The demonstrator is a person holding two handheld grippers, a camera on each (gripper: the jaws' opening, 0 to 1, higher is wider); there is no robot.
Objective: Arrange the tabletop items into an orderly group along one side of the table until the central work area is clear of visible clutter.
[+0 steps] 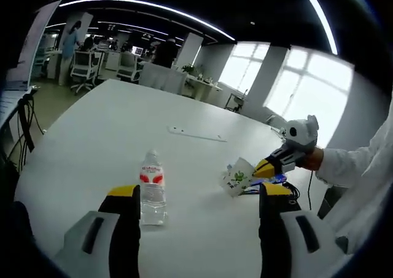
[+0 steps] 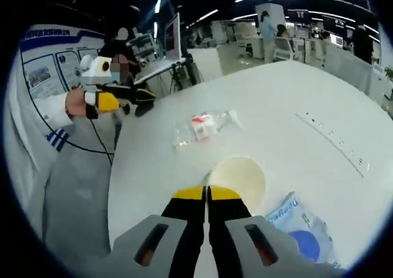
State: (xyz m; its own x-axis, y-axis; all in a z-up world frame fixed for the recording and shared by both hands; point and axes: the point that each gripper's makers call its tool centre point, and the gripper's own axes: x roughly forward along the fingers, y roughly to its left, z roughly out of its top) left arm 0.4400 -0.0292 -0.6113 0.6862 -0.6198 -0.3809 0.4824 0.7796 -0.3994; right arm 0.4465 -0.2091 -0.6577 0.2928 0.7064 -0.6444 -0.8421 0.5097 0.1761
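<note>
water bottle point(image 1: 152, 188): upright on the table point(image 1: 110, 131), near its front edge, just beyond the left gripper point(image 1: 199, 207)
paper cup point(image 1: 237, 176): on its side, right of bottle, near the right edge
packet point(image 2: 295, 224): flat on table, touching cup point(image 2: 238, 178)
power strip point(image 1: 198, 134): mid-table, behind bottle and cup
right gripper point(image 2: 207, 194): at cup rim

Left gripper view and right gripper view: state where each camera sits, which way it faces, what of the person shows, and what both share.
Left gripper view: rides the left gripper, jaws apart, facing the upright bottle; right gripper on the cup; a sleeve shows.
Right gripper view: rides the right gripper, jaws closed on the cup rim, facing the bottle; left gripper and hand show.
Shared: table, bottle, cup.
</note>
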